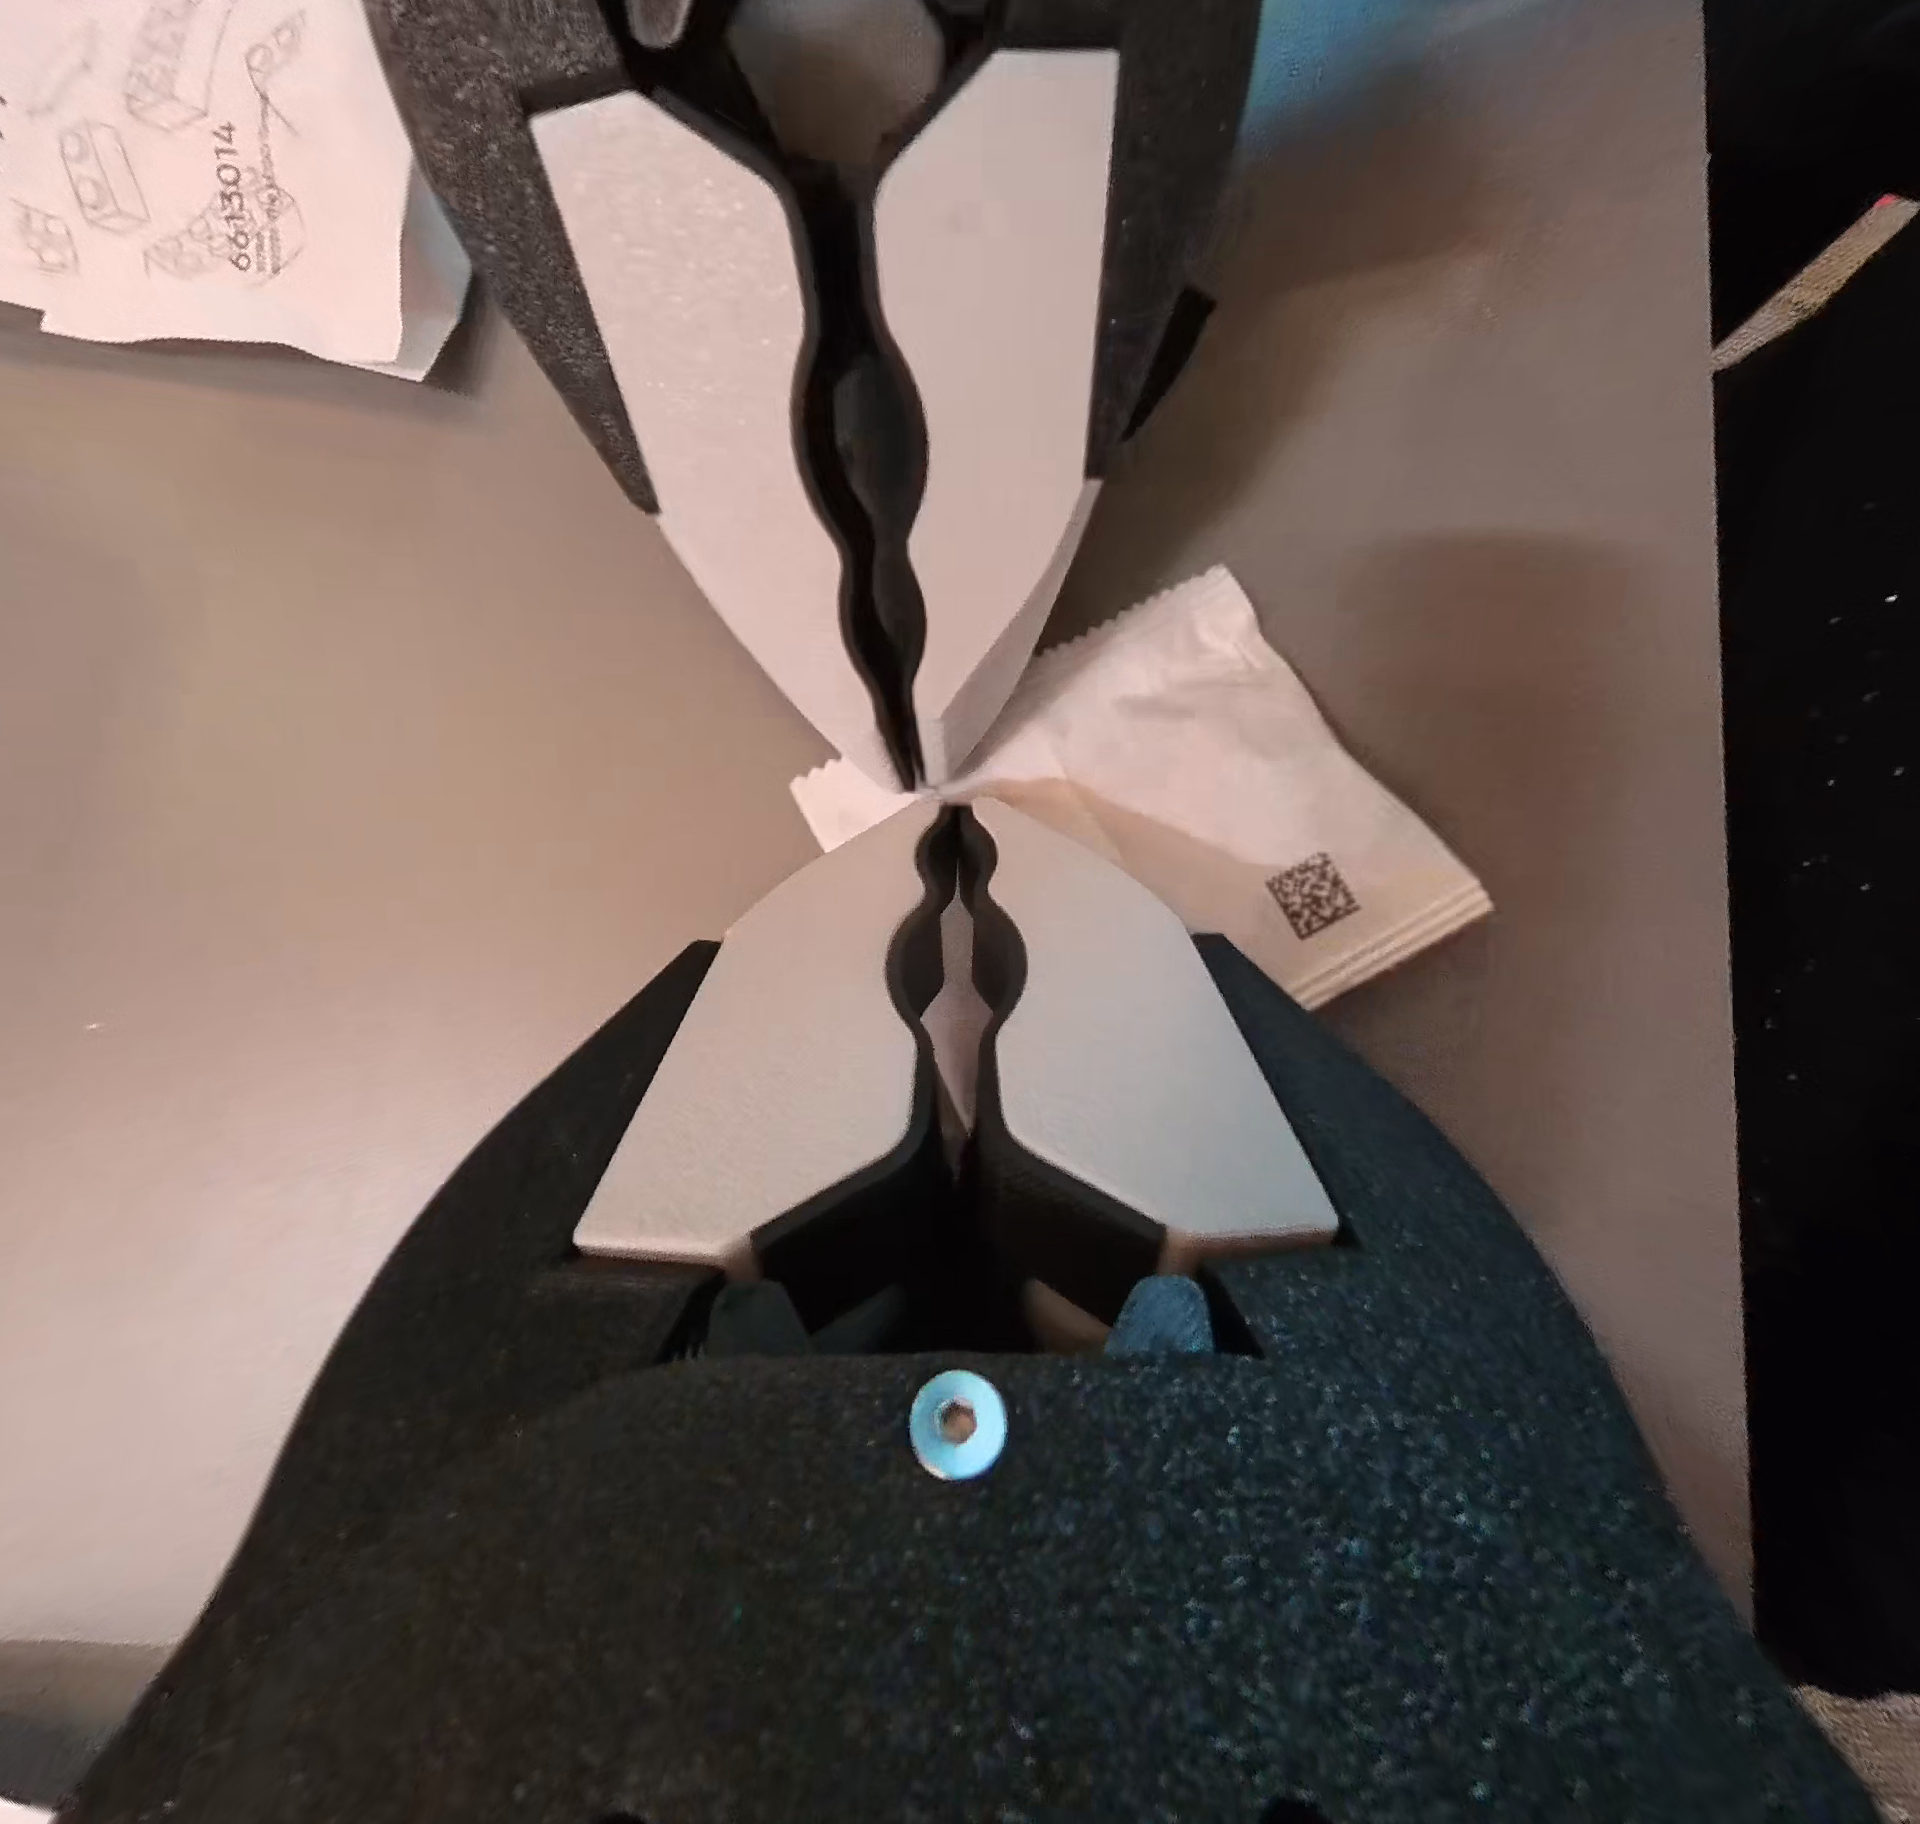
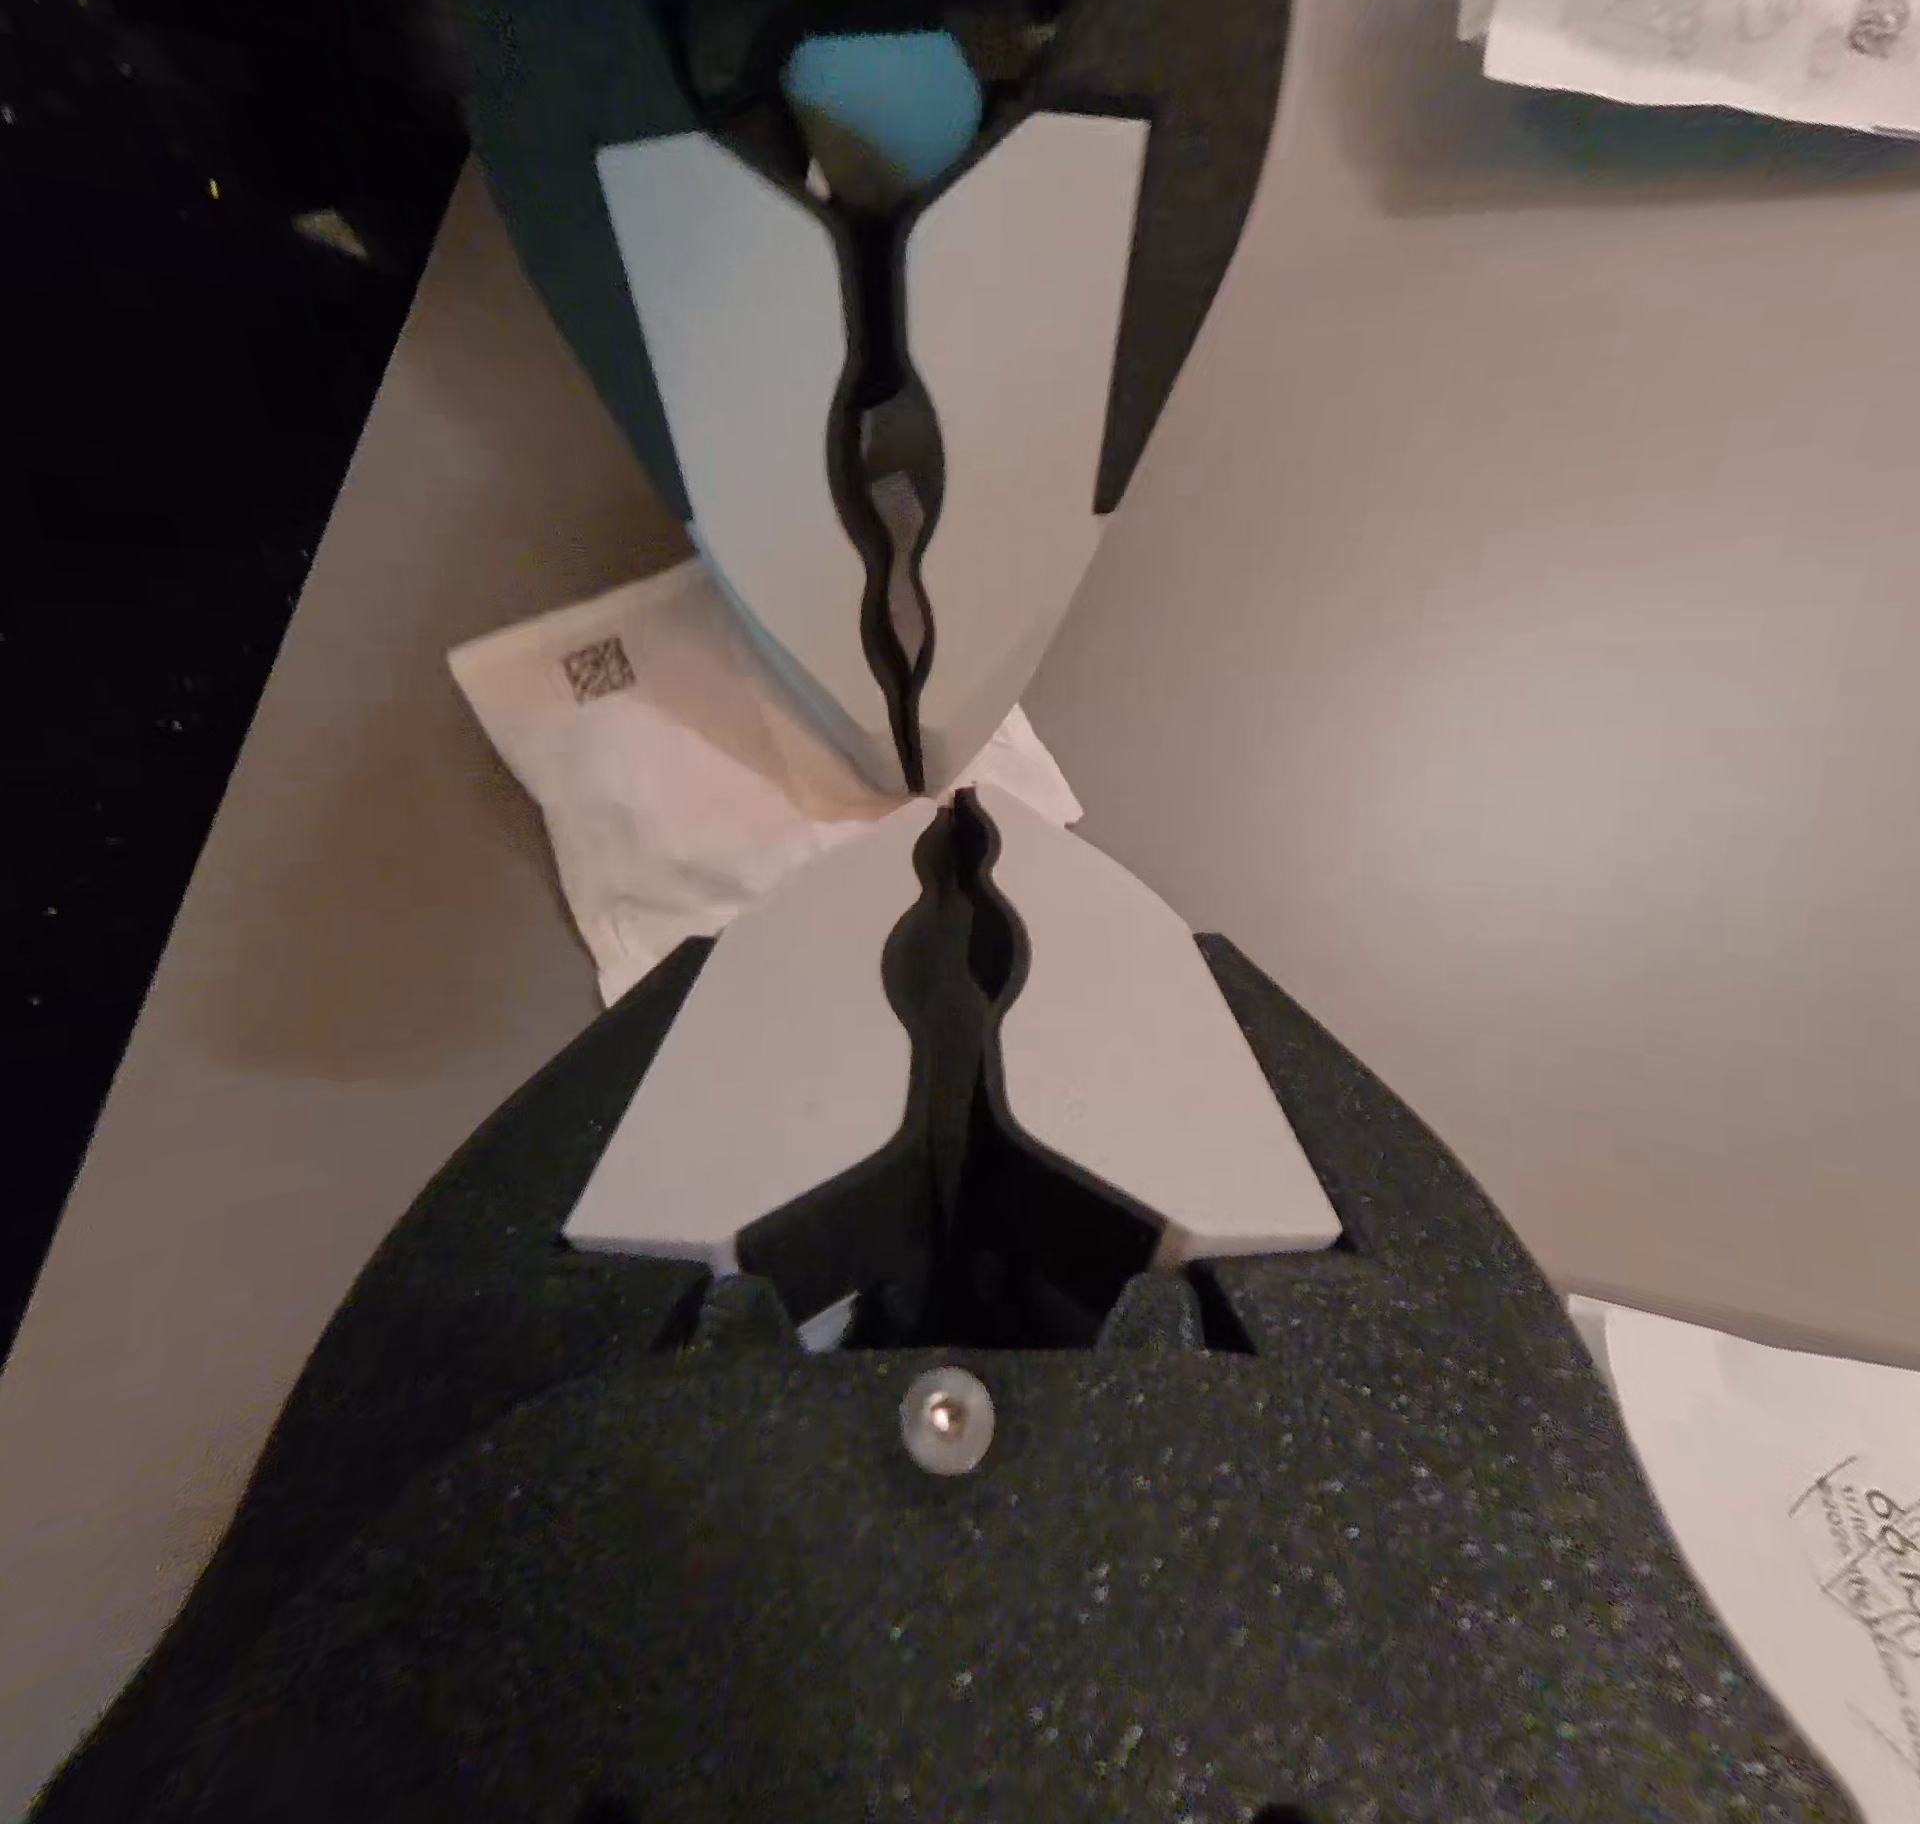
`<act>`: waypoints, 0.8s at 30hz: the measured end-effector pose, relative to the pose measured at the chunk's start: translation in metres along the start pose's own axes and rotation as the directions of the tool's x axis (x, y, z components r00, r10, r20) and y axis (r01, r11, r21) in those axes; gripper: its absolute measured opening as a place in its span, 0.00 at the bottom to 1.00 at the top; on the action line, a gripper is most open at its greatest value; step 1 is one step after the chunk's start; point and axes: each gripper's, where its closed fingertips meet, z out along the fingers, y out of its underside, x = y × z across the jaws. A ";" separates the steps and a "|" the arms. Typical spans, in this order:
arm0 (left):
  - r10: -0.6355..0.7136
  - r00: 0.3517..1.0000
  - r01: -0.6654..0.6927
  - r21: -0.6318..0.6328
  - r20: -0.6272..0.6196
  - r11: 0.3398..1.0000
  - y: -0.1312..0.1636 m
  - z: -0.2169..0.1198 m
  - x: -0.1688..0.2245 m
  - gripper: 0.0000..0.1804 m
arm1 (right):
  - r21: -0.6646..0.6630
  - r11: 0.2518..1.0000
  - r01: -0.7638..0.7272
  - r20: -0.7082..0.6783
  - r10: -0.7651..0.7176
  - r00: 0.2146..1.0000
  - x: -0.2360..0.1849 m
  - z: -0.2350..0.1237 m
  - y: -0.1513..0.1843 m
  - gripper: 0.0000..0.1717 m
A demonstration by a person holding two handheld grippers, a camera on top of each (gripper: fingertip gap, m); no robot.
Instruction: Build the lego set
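left gripper (image 1: 940, 813) fingers clamped on serrated edge of white paper packet (image 1: 1236, 787), right gripper (image 2: 951, 808) clamped tip to tip on same edge from opposite side, packet on grey table (image 1: 364, 735) near dark edge, printed paper sheets (image 1: 197, 112) at far corner

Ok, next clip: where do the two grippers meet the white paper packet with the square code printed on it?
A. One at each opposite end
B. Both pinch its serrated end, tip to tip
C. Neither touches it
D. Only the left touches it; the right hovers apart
B. The left gripper and right gripper are both shut, fingertips almost touching, on the serrated edge of the white paper packet, which bunches where they pinch it.
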 end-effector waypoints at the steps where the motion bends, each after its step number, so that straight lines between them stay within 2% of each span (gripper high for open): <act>1: 0.009 1.000 -0.009 -0.003 -0.002 1.000 0.000 0.000 0.000 0.00 | 0.002 1.000 -0.015 -0.001 0.015 1.000 0.001 0.000 0.000 0.00; 7: 0.030 1.000 -0.030 0.010 0.004 0.999 0.000 0.000 0.000 0.00 | 0.004 0.993 -0.120 0.018 0.120 0.993 0.004 0.003 -0.002 0.00; 13: 0.027 0.999 -0.027 0.033 0.017 0.999 0.000 0.000 0.001 0.00 | 0.010 0.955 -0.296 0.064 0.295 0.954 0.009 0.007 -0.006 0.00; 24: 0.048 0.997 -0.050 0.038 0.053 0.998 0.000 -0.001 0.001 0.00 | -0.036 0.957 -0.289 0.044 0.290 0.956 0.023 0.018 -0.017 0.02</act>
